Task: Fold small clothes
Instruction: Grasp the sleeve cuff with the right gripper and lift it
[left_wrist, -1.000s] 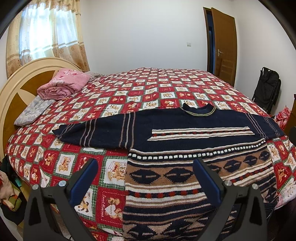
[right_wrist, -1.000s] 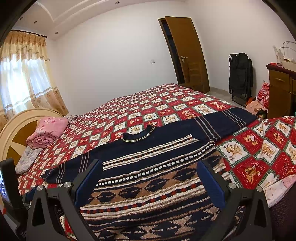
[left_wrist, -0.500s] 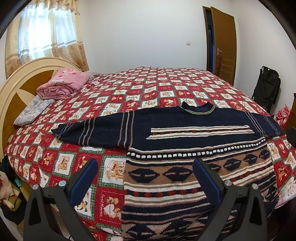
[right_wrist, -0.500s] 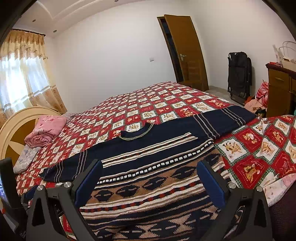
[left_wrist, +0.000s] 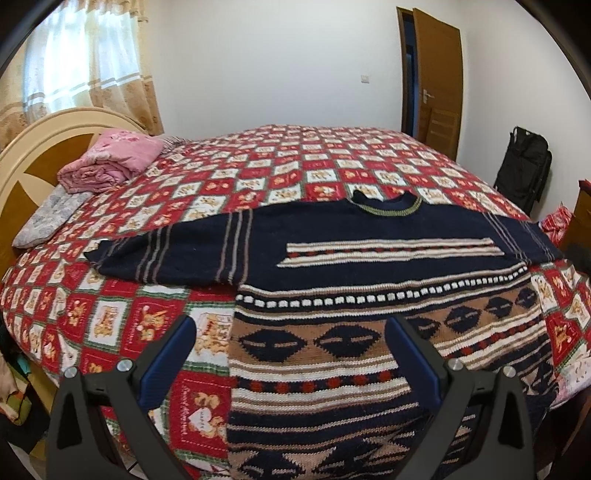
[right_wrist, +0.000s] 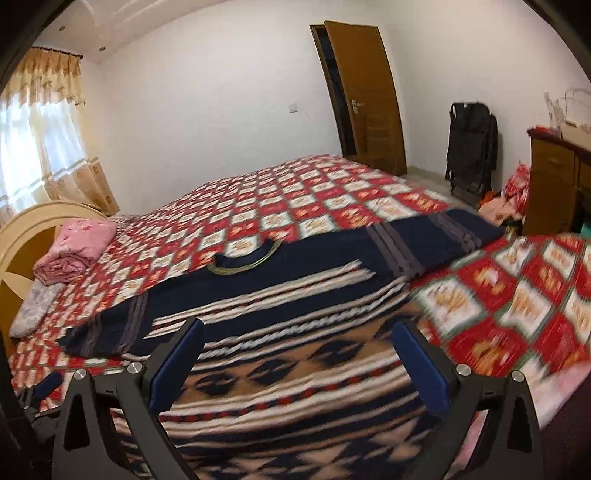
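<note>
A navy knitted sweater (left_wrist: 332, 288) with cream, brown and red pattern bands lies flat on the bed, both sleeves spread sideways and its neck (left_wrist: 386, 206) toward the far side. My left gripper (left_wrist: 290, 334) hovers open over the sweater's lower left part, nothing between its blue pads. In the right wrist view the same sweater (right_wrist: 295, 332) shows blurred, its right sleeve (right_wrist: 436, 240) stretched toward the bed's edge. My right gripper (right_wrist: 299, 338) is open above the sweater's lower body and holds nothing.
The bed has a red, white and green patchwork quilt (left_wrist: 295, 162). A folded pink blanket (left_wrist: 110, 162) and a grey pillow (left_wrist: 48, 218) lie by the round headboard (left_wrist: 33, 147). A wooden door (left_wrist: 439, 92), a black bag (left_wrist: 524, 166) and a wooden cabinet (right_wrist: 554, 177) stand beyond.
Both grippers stayed open. The right wrist view has swung, blurring the picture, with the sweater sliding lower and left in frame. The left view drifted slightly closer to the bed.
</note>
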